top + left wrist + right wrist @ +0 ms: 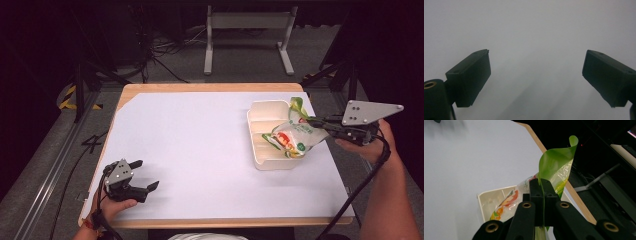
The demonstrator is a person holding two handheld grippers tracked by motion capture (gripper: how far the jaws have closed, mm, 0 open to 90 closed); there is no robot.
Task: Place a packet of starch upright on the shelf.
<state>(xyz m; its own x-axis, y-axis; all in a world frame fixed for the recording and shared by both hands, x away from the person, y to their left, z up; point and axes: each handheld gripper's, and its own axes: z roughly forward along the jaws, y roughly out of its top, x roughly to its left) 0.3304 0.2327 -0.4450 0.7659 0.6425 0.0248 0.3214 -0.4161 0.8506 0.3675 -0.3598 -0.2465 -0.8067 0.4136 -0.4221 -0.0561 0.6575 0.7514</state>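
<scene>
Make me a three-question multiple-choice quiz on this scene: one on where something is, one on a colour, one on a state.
1. Where is the tray?
A. the table's right side
B. the table's left side
C. on the floor

2. What colour is the bag's pinched edge?
A. blue
B. green
C. black

3. How is the left hand-held gripper?
A. shut on the bag
B. shut, empty
C. open, empty

Answers: 1 A, the high view shows it there. 2 B, the right hand-held gripper clamps a green edge. 3 C, its jaws stand apart over bare table.
</scene>
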